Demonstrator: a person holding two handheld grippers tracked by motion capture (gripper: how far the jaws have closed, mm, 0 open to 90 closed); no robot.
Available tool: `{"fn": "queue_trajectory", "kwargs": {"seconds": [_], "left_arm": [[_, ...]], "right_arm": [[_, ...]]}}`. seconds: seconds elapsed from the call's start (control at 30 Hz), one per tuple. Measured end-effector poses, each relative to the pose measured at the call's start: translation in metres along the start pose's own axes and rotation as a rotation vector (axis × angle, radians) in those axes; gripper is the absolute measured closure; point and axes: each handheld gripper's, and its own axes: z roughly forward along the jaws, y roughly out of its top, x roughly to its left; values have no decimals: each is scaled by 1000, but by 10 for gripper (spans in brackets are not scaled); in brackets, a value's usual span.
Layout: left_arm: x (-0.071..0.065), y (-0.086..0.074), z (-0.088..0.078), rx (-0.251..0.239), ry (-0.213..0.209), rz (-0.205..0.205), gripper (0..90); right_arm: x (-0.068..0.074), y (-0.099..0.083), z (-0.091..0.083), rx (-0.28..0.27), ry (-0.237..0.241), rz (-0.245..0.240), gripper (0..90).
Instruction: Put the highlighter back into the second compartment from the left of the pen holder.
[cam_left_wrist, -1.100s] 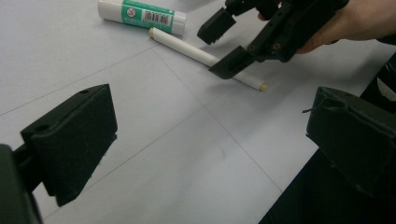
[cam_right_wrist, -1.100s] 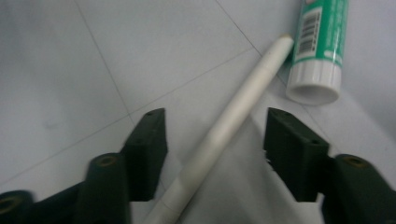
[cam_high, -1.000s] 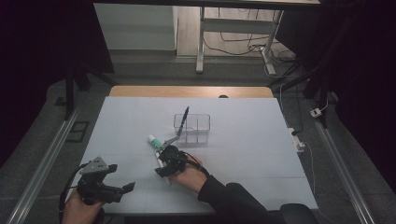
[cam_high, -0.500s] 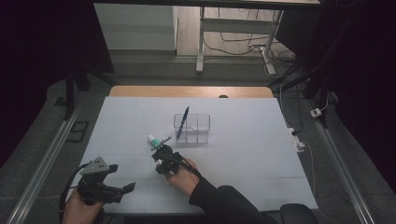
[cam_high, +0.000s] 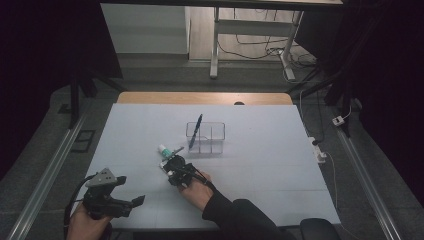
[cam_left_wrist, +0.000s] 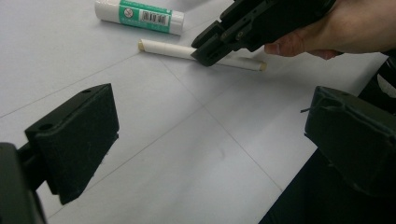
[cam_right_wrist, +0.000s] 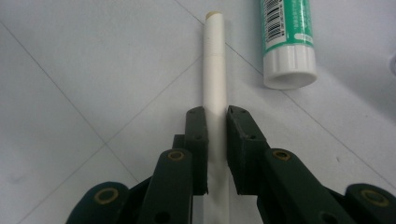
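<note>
Two jaws of my right gripper (cam_right_wrist: 216, 122) have just been closing and now press on a white stick (cam_right_wrist: 215, 70) that lies flat on the table (cam_high: 280, 165), just beside a green-labelled glue stick (cam_right_wrist: 286, 37). My left gripper (cam_left_wrist: 210, 135) hovers near the table's near edge with its jaws wide apart and nothing between them. Beyond the sticks, a clear organiser (cam_high: 212, 137) holds a blue pen (cam_high: 196, 131) leaning upright.

Right tongs (cam_right_wrist: 215, 116) have just closed onto the white stick (cam_right_wrist: 214, 60)
</note>
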Motion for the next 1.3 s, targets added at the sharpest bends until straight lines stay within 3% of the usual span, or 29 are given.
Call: {"fn": "queue_trajectory", "kwargs": {"seconds": [0.2, 0.33, 0.53, 0.63, 0.83, 1.0, 1.3], "left_arm": [[0, 0, 0, -1, -3, -3, 32], [1, 0, 0, -4, -1, -4, 32], [1, 0, 0, -4, -2, -7, 34], [1, 0, 0, -4, -4, -9, 35], [1, 0, 0, -2, -3, -9, 37], [1, 0, 0, -2, -3, -8, 38], [1, 0, 0, 0, -5, -7, 38]], "right_arm": [[-7, -4, -7, -48, 20, -26, 788], [-15, -6, -16, -109, 56, -35, 788], [-26, -12, -36, -188, 63, -76, 788], [-33, -14, -47, -255, 61, -91, 788], [-51, -13, -73, -402, 83, -72, 788], [-65, -10, -91, -486, 75, -63, 788], [-96, -6, -109, -580, -10, -10, 788]]}}
